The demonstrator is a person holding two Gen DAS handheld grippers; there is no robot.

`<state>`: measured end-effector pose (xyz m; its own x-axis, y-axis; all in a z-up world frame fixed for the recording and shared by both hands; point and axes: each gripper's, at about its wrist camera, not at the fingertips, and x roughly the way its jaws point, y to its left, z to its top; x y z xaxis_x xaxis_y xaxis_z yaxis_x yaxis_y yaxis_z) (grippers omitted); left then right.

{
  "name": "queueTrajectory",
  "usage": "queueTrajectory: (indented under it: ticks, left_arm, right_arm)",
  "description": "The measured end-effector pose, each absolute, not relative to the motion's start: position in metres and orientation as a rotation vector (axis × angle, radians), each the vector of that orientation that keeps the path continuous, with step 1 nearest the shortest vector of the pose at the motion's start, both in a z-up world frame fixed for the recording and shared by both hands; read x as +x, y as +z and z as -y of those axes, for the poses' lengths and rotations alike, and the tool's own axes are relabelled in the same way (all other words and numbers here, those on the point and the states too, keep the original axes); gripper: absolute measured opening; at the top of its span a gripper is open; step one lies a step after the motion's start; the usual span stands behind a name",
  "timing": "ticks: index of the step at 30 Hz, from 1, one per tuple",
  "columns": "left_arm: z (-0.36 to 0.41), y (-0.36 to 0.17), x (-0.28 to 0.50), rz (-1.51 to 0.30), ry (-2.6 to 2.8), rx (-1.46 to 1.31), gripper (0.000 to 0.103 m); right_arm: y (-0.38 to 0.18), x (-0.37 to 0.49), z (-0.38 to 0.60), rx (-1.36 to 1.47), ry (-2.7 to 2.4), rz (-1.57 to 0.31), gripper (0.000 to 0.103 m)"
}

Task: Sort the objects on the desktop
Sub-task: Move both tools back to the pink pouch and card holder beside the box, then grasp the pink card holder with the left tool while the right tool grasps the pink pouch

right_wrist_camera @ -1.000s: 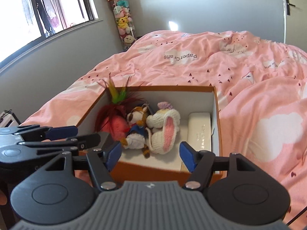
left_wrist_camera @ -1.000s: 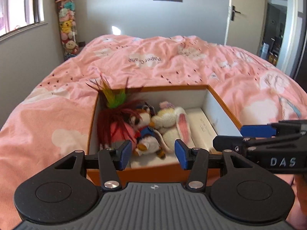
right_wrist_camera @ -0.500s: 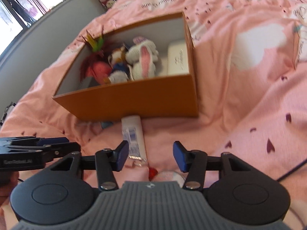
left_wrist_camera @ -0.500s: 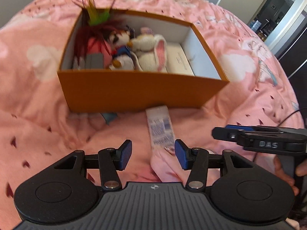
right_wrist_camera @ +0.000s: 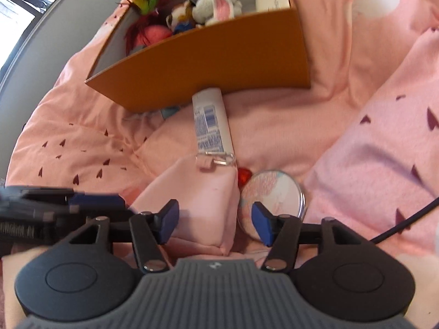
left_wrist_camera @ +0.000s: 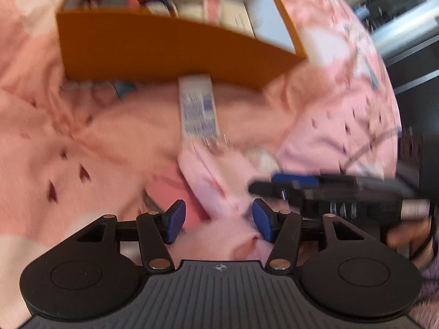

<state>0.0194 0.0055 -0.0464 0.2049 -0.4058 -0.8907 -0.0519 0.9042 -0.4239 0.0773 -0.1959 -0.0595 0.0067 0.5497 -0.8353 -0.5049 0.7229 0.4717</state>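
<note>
Black gripper (right_wrist_camera: 215, 220), blue fingertips (right_wrist_camera: 260, 222)

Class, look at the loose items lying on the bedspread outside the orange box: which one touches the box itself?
The white tube: its far end meets the orange box, while the round mirror and pink pouch lie apart, nearer the right gripper.

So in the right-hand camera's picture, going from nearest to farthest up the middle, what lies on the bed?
Pink fabric pouch → white plastic tube with blue print → orange cardboard box → white plush bunny with pink ears inside it.
</note>
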Motion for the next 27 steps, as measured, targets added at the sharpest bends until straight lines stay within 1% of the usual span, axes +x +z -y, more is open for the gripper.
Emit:
queueTrajectory:
  ticks: [4, 5, 6, 8, 10, 13, 19, 23, 27]
  left_arm:
    - [-0.004, -0.052, 0.011, -1.398, -0.283, -0.406, 0.063]
    - [-0.004, -0.054, 0.008, -1.41, -0.292, -0.408, 0.062]
    - [-0.003, -0.055, 0.006, -1.418, -0.303, -0.406, 0.062]
    - [-0.001, -0.054, 0.002, -1.423, -0.315, -0.393, 0.061]
    - [-0.001, -0.054, 0.0, -1.421, -0.317, -0.392, 0.061]
    - [-0.002, -0.052, 0.0, -1.401, -0.309, -0.394, 0.061]
    - [-0.002, -0.035, 0.005, -1.314, -0.294, -0.303, 0.062]
    - [-0.015, -0.026, 0.015, -1.272, -0.284, -0.304, 0.062]
    - [-0.024, -0.034, 0.035, -1.295, -0.286, -0.241, 0.064]
  right_arm:
    - [-0.065, 0.079, 0.195, 0.061, 0.852, -1.377, 0.062]
    - [-0.066, 0.079, 0.194, 0.065, 0.865, -1.388, 0.061]
    - [-0.067, 0.079, 0.194, 0.079, 0.878, -1.399, 0.052]
    - [-0.069, 0.079, 0.194, 0.107, 0.895, -1.412, 0.045]
    - [-0.067, 0.077, 0.195, 0.104, 0.89, -1.4, 0.027]
    - [-0.06, 0.077, 0.196, 0.107, 0.892, -1.363, 0.018]
    - [-0.031, 0.084, 0.198, 0.063, 0.871, -1.234, 0.017]
    - [-0.021, 0.092, 0.2, 0.018, 0.827, -1.163, 0.017]
    - [-0.025, 0.098, 0.199, -0.045, 0.793, -1.14, 0.017]
